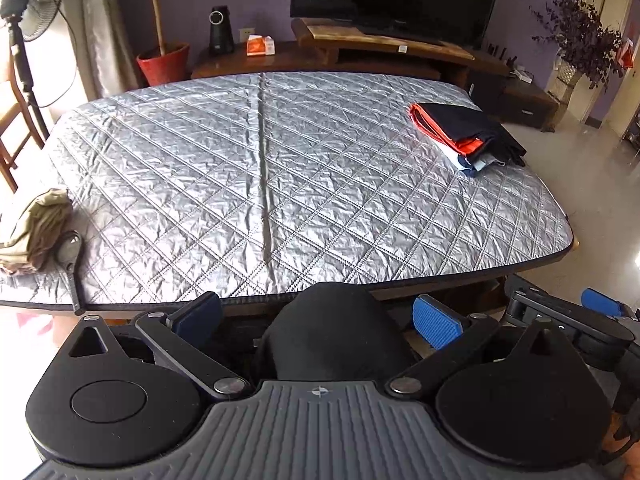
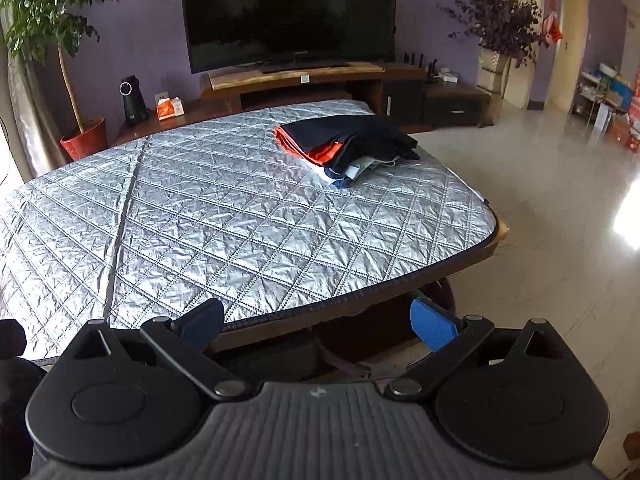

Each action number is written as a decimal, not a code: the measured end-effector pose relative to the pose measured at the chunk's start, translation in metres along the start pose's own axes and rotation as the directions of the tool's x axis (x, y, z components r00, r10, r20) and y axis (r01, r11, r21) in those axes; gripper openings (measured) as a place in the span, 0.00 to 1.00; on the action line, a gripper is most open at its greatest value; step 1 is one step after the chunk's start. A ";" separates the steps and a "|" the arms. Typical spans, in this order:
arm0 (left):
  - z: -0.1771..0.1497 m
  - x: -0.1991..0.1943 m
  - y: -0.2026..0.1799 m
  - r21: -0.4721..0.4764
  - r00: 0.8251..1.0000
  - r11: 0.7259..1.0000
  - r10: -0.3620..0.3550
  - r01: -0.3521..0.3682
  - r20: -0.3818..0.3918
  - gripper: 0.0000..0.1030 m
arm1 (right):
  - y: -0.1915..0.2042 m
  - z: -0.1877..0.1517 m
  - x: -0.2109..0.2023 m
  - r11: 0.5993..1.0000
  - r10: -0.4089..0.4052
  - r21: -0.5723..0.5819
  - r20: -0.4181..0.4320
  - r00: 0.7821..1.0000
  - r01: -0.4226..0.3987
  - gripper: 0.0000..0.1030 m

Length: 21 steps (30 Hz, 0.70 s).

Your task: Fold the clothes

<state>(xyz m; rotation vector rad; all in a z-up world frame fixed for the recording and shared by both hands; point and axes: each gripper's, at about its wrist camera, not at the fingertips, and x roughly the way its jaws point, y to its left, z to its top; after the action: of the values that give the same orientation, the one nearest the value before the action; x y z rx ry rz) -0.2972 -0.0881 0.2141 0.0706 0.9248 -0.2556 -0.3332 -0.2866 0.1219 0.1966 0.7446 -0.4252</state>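
Both hand-held grippers sit low at the near edge of the desk, which is covered by a silver quilted pad. The left hand-held gripper has its blue pads spread wide apart; a dark, rounded black mass rises between them, but it is not pinched, and what it is cannot be told from this view. The right hand-held gripper is likewise spread, with only the desk edge and the shadow beneath it between its pads.

The unfolded work appears to be the crumpled beige garment lying at the near left corner of the desk, beside a dark looped strap. From the left hand-held gripper it lies far to the left and a little forward; it does not show in the right wrist view at all. So the left hand is clearly the nearer one. The bundle is bunched, with its longer run heading roughly away from the near edge, though the fisheye bend makes that uncertain.

A stack of folded clothes, dark navy over orange with paler layers beneath, rests on the far right part of the desk, well apart from both grippers and nearer the right one. It looks finished.

The next move probably calls for the left hand to swing left to the beige bundle and draw it toward the open middle of the pad.
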 end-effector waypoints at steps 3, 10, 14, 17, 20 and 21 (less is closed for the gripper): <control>0.000 0.001 0.000 0.003 1.000 1.000 0.000 0.000 -0.001 1.00 | 0.000 0.000 -0.003 1.000 0.002 0.001 0.000 1.000 -0.002 0.96; 0.000 0.002 -0.001 0.006 1.000 1.000 0.005 -0.005 -0.004 1.00 | 0.001 -0.001 -0.007 1.000 0.005 -0.001 -0.004 1.000 -0.005 0.96; 0.000 0.003 -0.001 0.007 1.000 1.000 0.010 -0.010 -0.007 1.00 | 0.002 -0.001 -0.008 1.000 0.004 -0.002 -0.006 1.000 -0.004 0.96; 0.000 0.003 0.000 0.007 1.000 1.000 0.012 -0.012 -0.009 1.00 | 0.002 -0.001 -0.008 1.000 0.004 -0.003 -0.008 1.000 -0.004 0.96; -0.001 0.004 0.000 0.007 1.000 1.000 0.013 -0.013 -0.011 1.00 | 0.003 -0.002 -0.008 1.000 0.005 -0.007 -0.011 1.000 -0.005 0.97; -0.001 0.004 0.001 0.007 1.000 1.000 0.013 -0.013 -0.012 1.00 | 0.004 -0.002 -0.008 1.000 0.006 -0.008 -0.013 1.000 -0.006 0.97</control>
<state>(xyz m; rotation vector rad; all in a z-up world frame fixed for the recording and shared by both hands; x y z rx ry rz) -0.2953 -0.0882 0.2102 0.0847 0.9348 -0.2462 -0.3380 -0.2800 0.1255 0.1940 0.7583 -0.4159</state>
